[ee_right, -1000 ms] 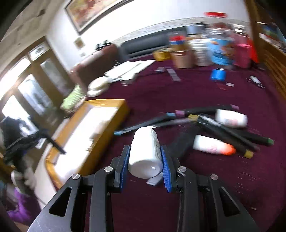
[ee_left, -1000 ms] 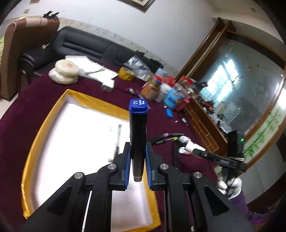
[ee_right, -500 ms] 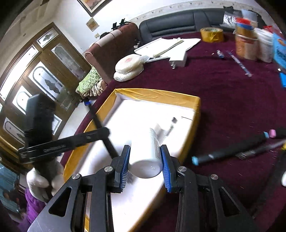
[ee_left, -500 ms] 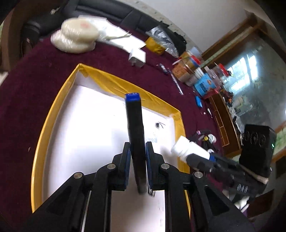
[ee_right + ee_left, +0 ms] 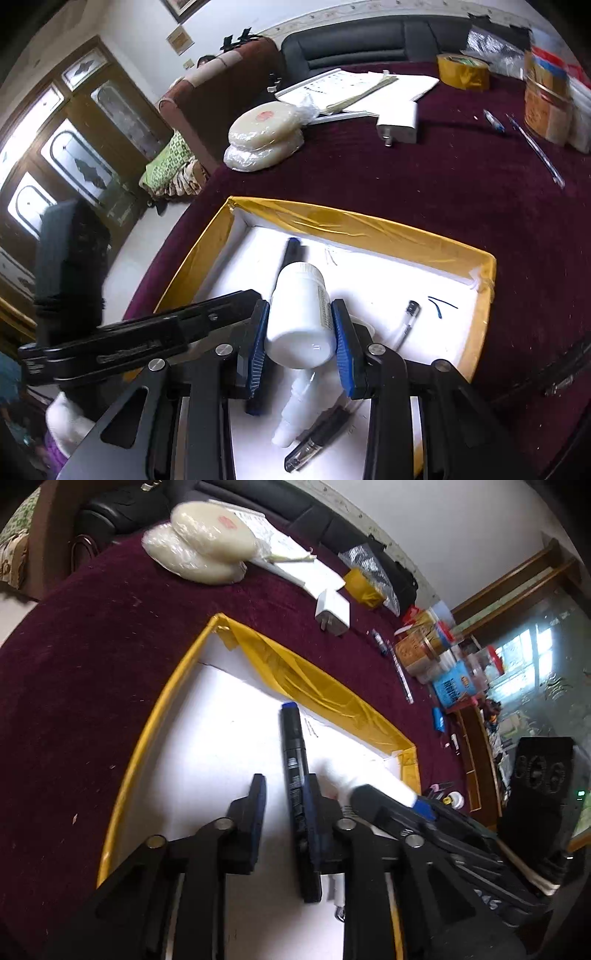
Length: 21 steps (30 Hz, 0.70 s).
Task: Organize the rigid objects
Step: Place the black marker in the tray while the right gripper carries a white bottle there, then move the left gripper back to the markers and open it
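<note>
The left tongs (image 5: 284,797) are over the white inside of a box with a yellow rim (image 5: 332,698). Their jaws are opening. A black marker with a blue cap (image 5: 293,771) is between them. It leans against the right jaw, and there is a clear gap between it and the left jaw. The blue cap points away from the tongs, toward the far wall of the box.

The right tongs (image 5: 299,332) are just to the right of the left tongs, over the same box. They are holding a white bottle (image 5: 301,314). The blue pads (image 5: 341,343) press on both sides of it. The bottle's flat bottom faces the camera and its cap points away, toward the far wall.

Below the right tongs, on the box floor, lie a small white bottle (image 5: 295,410) and a black pen (image 5: 317,439). A clear pen (image 5: 406,321) lies a bit to the right of them.

The box sits on a table with a dark red cloth (image 5: 461,177). Far past the tongs, on the cloth, are a white plug (image 5: 399,122), a roll of yellow tape (image 5: 463,72) and two round white cakes in plastic (image 5: 266,136).
</note>
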Available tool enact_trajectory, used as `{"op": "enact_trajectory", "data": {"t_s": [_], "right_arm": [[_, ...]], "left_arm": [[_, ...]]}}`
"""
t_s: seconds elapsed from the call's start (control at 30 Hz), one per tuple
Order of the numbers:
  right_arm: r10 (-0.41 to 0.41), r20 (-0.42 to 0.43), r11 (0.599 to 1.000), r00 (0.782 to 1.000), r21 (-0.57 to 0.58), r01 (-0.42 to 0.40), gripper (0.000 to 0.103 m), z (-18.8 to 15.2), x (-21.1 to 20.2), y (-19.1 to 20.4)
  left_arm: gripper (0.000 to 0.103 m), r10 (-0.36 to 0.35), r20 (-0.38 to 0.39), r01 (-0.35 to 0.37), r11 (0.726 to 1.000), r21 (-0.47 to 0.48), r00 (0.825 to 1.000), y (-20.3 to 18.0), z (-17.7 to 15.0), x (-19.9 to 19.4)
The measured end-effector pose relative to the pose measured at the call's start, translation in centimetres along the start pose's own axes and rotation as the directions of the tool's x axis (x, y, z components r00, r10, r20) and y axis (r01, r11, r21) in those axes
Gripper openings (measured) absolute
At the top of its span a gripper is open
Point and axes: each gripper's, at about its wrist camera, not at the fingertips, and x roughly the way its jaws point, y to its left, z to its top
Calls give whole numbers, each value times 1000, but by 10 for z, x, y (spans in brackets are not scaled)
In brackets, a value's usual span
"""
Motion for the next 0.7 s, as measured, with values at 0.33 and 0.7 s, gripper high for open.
{"op": "enact_trajectory", "data": {"t_s": [0.33, 0.7], "right_arm": [[-5, -2, 1000, 1000, 17, 5, 35, -7, -1, 0], [-244, 479, 922, 843, -155, 355, 85, -47, -134, 13]], "left_arm": [[49, 7, 107, -7, 1000, 2, 994, -14, -24, -40], [60, 13, 223, -62, 975, 215, 975, -104, -65, -60]]}}
